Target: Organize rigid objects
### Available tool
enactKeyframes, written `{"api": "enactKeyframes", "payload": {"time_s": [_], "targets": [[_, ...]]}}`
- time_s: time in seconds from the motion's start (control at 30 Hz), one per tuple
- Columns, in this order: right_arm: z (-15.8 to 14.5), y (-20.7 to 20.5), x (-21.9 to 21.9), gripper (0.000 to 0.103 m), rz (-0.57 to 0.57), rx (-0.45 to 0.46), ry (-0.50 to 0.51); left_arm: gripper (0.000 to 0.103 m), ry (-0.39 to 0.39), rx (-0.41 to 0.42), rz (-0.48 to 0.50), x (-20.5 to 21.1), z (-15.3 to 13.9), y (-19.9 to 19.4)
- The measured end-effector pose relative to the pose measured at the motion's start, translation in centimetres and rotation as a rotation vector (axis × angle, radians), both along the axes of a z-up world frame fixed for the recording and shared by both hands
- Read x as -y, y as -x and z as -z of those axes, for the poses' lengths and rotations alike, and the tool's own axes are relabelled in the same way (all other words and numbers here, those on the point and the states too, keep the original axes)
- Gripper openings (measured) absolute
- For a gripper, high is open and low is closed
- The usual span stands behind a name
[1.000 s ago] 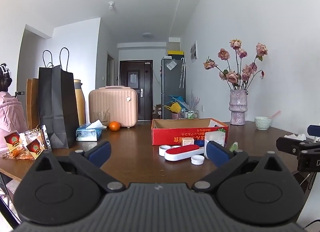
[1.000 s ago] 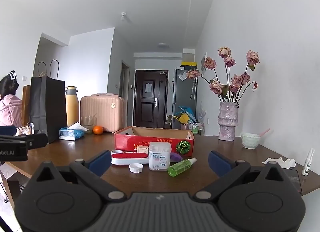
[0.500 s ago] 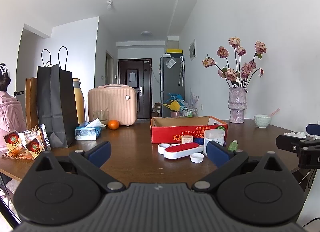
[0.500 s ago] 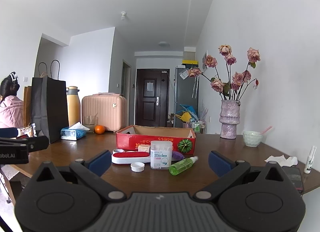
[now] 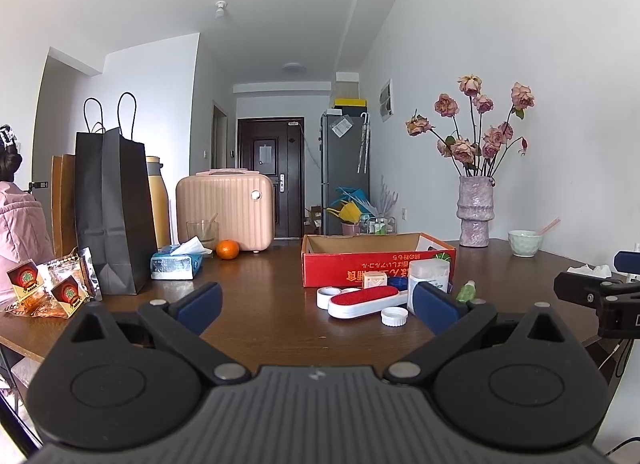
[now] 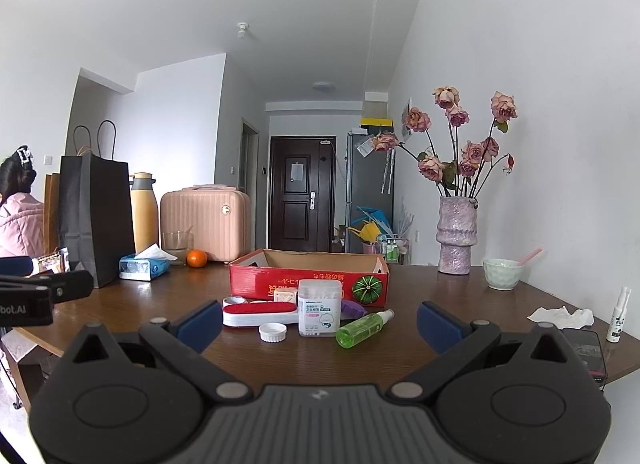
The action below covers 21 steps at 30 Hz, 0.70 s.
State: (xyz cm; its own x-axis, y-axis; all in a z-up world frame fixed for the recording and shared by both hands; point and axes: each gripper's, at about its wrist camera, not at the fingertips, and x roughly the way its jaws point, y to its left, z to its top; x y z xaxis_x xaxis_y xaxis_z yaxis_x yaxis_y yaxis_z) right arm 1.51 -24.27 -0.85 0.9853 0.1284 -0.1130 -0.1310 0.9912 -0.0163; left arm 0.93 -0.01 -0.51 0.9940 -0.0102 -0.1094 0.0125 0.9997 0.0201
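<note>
Hovering level over the near table edge (image 6: 120,328), the left gripper (image 5: 316,300) and right gripper (image 6: 320,322) are both spread wide, holding nothing. Bare wood separates them from the lint brush (image 6: 260,314), white cap (image 6: 272,332), swab box (image 6: 320,312) and green bottle (image 6: 362,329) clustered against the red box (image 6: 308,284).

By the red box (image 6: 308,278): 1 lint brush (image 6: 260,313), 1 white cap (image 6: 272,332), 1 swab tub (image 6: 320,307), 1 green spray btl (image 6: 362,328), 1 tape roll (image 6: 234,300), 1 small cube (image 6: 285,297).
</note>
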Motion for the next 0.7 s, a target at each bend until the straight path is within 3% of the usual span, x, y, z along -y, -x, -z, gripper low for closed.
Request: {"api": "enactKeyframes", "payload": {"time_s": [0.47, 0.7], "targets": [[0.1, -0.22, 0.8, 0.103, 0.013, -0.002, -0.009, 0.103, -0.036, -0.014, -0.024, 0.63, 0.31, -0.42], [-0.77, 0.03, -0.12, 0.103, -0.027, 0.066, 0.075, 0.103, -0.035, -0.013, -0.035, 0.32, 0.1, -0.64]]}}
